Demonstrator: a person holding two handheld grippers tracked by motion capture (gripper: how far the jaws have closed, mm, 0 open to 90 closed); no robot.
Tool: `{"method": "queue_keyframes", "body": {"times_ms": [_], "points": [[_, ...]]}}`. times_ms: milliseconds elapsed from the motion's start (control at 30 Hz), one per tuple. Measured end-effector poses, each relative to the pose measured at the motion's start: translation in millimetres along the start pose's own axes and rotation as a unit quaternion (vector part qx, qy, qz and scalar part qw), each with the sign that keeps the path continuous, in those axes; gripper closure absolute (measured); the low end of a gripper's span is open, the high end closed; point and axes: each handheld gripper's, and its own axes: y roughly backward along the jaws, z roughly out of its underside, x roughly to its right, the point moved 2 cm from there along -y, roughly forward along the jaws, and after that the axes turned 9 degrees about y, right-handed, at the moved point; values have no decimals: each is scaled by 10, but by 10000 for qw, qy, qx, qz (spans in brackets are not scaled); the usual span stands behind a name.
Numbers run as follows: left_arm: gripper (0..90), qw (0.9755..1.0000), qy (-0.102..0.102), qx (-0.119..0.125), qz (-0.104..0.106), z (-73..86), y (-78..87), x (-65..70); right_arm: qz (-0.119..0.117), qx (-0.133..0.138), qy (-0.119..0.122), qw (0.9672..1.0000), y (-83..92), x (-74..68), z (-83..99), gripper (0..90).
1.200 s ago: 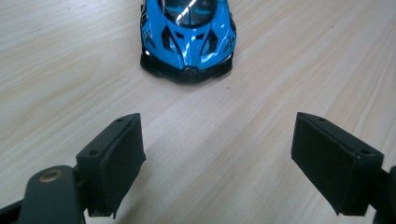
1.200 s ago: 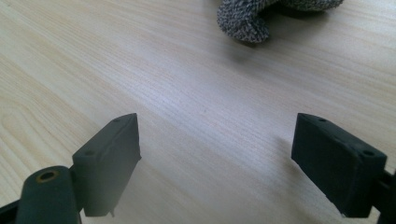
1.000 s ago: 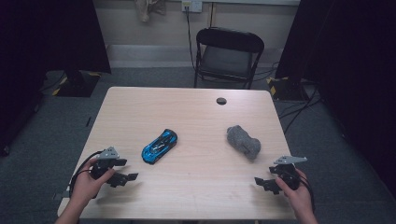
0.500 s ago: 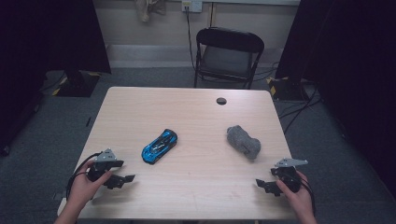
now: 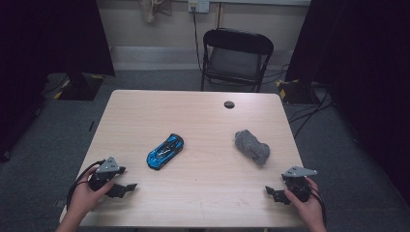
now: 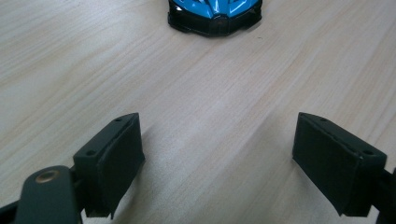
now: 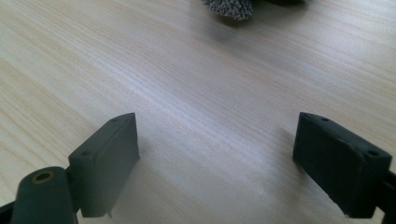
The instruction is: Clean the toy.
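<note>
The tabletop (image 5: 203,121) is light wood grain, pretty bare, with a black folding chair (image 5: 235,58) parked on the floor behind its far edge. Biggest thing on it is a grey fuzzy lump (image 5: 252,146), some kind of cloth or scrubby wad, sitting toward the right edge about halfway back. Its near fringe just pokes into the top of the right gripper view (image 7: 229,8).

Next down is the blue toy car (image 5: 165,151), a bit left of the middle and angled so one end points at the near left corner. That black-and-blue end shows at the top of the left gripper view (image 6: 215,16), well apart from the jaws.

The left tool (image 5: 124,187) sits near the near left corner, held in the person's left hand (image 5: 89,195). Its jaws are spread wide with nothing but bare wood between them (image 6: 217,163). The right tool (image 5: 271,192) is by the near right corner in the right hand (image 5: 304,205), also gaping, nothing between the pads (image 7: 217,163).

Smallest bit: a little round black hole or cap (image 5: 229,104) close to the far edge, right of center.
</note>
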Motion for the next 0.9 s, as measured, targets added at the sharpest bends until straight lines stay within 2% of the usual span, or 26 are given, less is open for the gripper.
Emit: {"method": "queue_keyframes", "body": {"times_ms": [67,200,333,467,900], "points": [[150,9999,-131,-14,-60,4,-5,11,29,39,12,10000,-2,3,9,127],[138,9999,-90,82,-28,26,-9,16,41,161,2,9999,-15,8,30,107],[132,9998,-131,158,-44,38,-10,8,85,263,5,9996,-27,14,53,81],[64,9997,-181,144,14,48,-35,33,80,266,2,9996,-27,13,53,79],[21,9997,-214,87,45,42,-53,48,67,253,0,9997,-30,18,52,72]]}}
